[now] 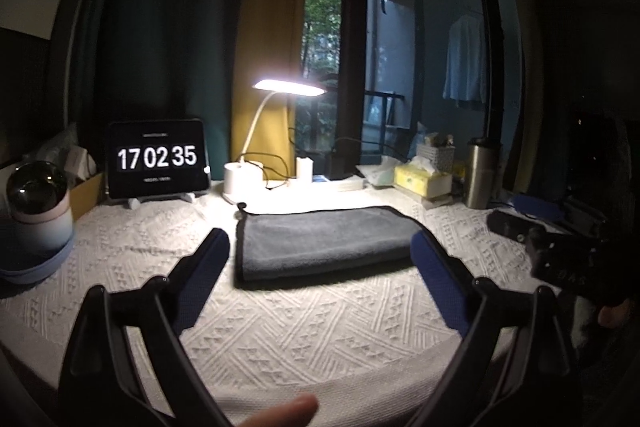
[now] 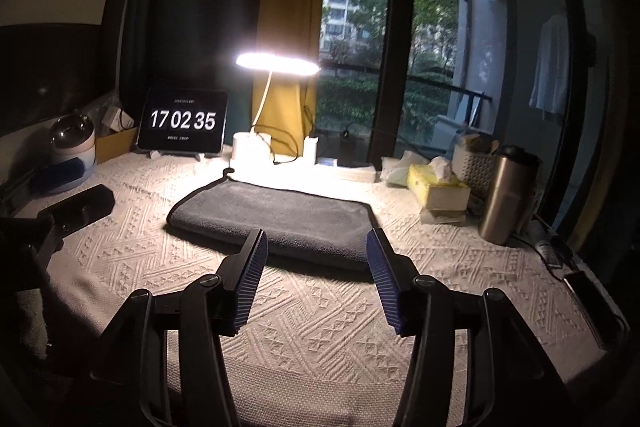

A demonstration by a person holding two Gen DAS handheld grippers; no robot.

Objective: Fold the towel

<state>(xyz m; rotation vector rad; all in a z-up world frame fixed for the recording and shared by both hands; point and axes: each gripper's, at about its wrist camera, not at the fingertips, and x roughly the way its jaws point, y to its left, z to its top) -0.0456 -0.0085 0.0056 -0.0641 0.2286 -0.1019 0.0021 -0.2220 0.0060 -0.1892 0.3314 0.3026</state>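
Observation:
A dark grey towel [image 1: 326, 241] lies folded flat on the white textured cloth, under the lamp. It also shows in the right wrist view [image 2: 276, 221]. My left gripper [image 1: 322, 247] is open and empty, its blue-padded fingers [image 1: 208, 263] spread wide just short of the towel's near edge. My right gripper [image 2: 318, 247] is open and empty, its fingers [image 2: 250, 275] just short of the towel's near right part. The right gripper's body shows at the right of the left wrist view [image 1: 560, 255]; the left gripper's shows at the left of the right wrist view [image 2: 72, 211].
A lit desk lamp [image 1: 288, 89] and a tablet clock [image 1: 158, 159] stand behind the towel. A tissue box [image 1: 424, 179], a basket [image 1: 436, 155] and a steel tumbler [image 1: 482, 171] stand at the back right. A round device [image 1: 38, 207] sits at the left. A phone [image 2: 588, 291] lies at the right edge.

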